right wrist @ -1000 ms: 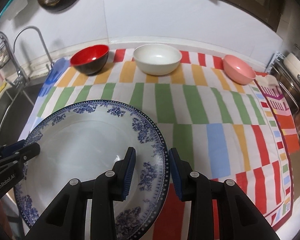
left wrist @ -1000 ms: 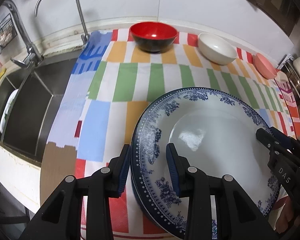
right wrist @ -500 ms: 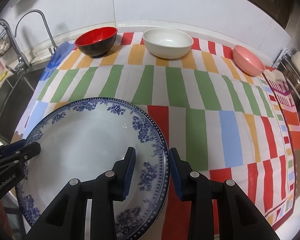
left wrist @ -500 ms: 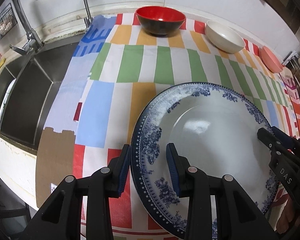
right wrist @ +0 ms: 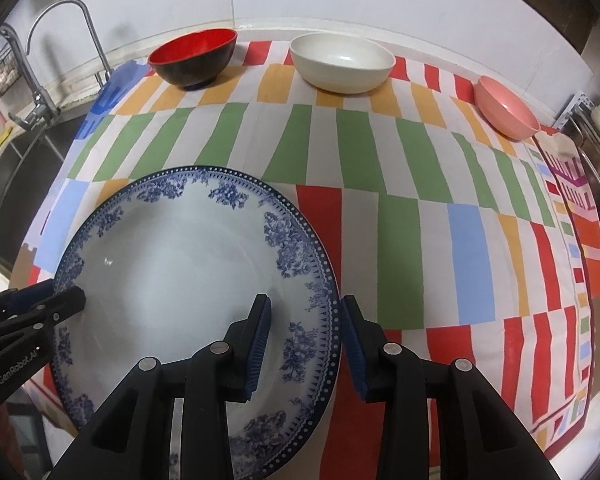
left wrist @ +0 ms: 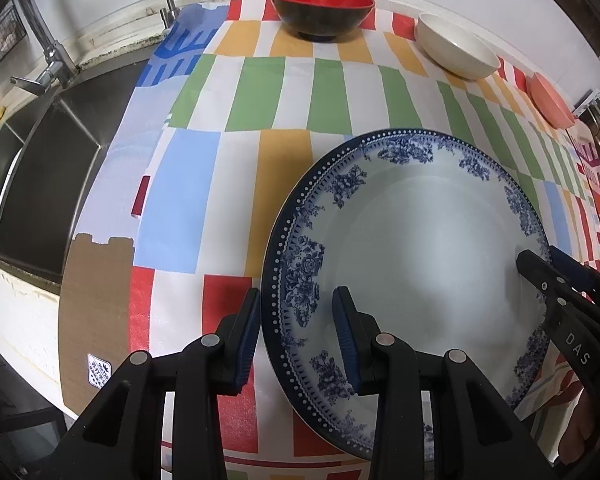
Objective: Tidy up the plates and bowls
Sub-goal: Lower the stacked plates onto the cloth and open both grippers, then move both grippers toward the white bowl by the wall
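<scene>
1. Blue-and-white plate (left wrist: 420,248) low over the striped cloth (left wrist: 260,92), near the front counter edge, gripped at two opposite rims – 9 o'clock and 3 o'clock of the plate.
2. Left gripper (left wrist: 296,336) straddling the 9 o'clock rim, clamped on the plate as far as visible, though the inner pad's contact is hard to confirm.
3. Right gripper (right wrist: 305,334) straddling the 3 o'clock rim, jaws opening, rim between them, small gap showing at the outer pad.
4. Red bowl (right wrist: 194,58), white bowl (right wrist: 342,62), pink bowl (right wrist: 506,110) in a row at 12 o'clock, along the wall, well apart from the plate.
5. Sink (left wrist: 40,168) at 9 o'clock of the cloth.
6. Risk – right side freed before the plate is fully seated: tilt, slide from the left pads, clatter or chip.
7. Risk – placement close to the front edge: possible overhang, tip-off.
8. Risk – glazed rim is slick, so a one-sided hold could probably twist.
</scene>
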The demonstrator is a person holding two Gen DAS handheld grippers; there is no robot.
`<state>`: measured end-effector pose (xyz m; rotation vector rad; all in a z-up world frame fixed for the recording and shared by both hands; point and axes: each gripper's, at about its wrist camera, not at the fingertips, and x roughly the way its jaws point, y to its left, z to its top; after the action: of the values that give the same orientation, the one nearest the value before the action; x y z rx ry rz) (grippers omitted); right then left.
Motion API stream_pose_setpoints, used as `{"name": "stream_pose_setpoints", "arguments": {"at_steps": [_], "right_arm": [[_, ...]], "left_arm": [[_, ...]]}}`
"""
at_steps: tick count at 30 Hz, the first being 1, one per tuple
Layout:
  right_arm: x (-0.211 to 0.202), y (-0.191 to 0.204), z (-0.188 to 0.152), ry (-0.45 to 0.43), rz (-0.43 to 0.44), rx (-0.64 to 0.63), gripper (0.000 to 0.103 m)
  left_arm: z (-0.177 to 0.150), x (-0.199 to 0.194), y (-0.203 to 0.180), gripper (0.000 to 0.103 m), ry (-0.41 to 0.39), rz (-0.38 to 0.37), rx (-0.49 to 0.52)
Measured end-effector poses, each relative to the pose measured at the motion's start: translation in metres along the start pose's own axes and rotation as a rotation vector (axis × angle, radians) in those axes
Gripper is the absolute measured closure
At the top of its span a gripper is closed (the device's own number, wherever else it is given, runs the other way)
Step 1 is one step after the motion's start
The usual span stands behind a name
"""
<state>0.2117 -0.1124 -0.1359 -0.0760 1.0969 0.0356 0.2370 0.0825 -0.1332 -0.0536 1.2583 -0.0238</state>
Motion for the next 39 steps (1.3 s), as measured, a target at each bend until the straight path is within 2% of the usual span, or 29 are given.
{"name": "stream_pose_setpoints", "arguments": {"at_steps": [7,11,15,20,25,28,32,36,39], "right_arm": [[0.006,-0.002,0.001,0.026,0.011,-0.006,0.064],[0.008,-0.002,0.002,0.042,0.018,-0.019,0.064],[-0.002,-0.005,0.004,0.001,0.008,-0.023,0.056],[-0.015,-0.015,0.008,-0.057,0.011,-0.011,0.056],[-0.019,-0.025,0.015,-0.093,0.006,0.0,0.056],[-0.018,-0.029,0.02,-0.111,-0.012,-0.03,0.056],[-0.022,-0.034,0.029,-0.161,-0.024,-0.068,0.056],[-0.03,-0.043,0.042,-0.228,-0.058,-0.083,0.056],[-0.034,-0.052,0.053,-0.247,-0.055,-0.074,0.056]], "left_arm": [[0.001,0.0,-0.001,0.068,-0.001,0.007,0.001],[0.001,-0.007,-0.004,0.067,-0.031,0.024,0.006],[0.004,-0.019,-0.009,0.058,-0.088,0.048,0.018],[0.012,-0.036,-0.019,0.044,-0.178,0.056,0.041],[0.024,-0.043,-0.03,0.033,-0.251,0.101,0.058],[0.032,-0.047,-0.039,0.033,-0.285,0.113,0.088],[0.043,-0.05,-0.056,0.031,-0.304,0.129,0.182],[0.055,-0.058,-0.066,0.028,-0.332,0.118,0.207],[0.065,-0.066,-0.074,0.026,-0.359,0.096,0.212]]}}
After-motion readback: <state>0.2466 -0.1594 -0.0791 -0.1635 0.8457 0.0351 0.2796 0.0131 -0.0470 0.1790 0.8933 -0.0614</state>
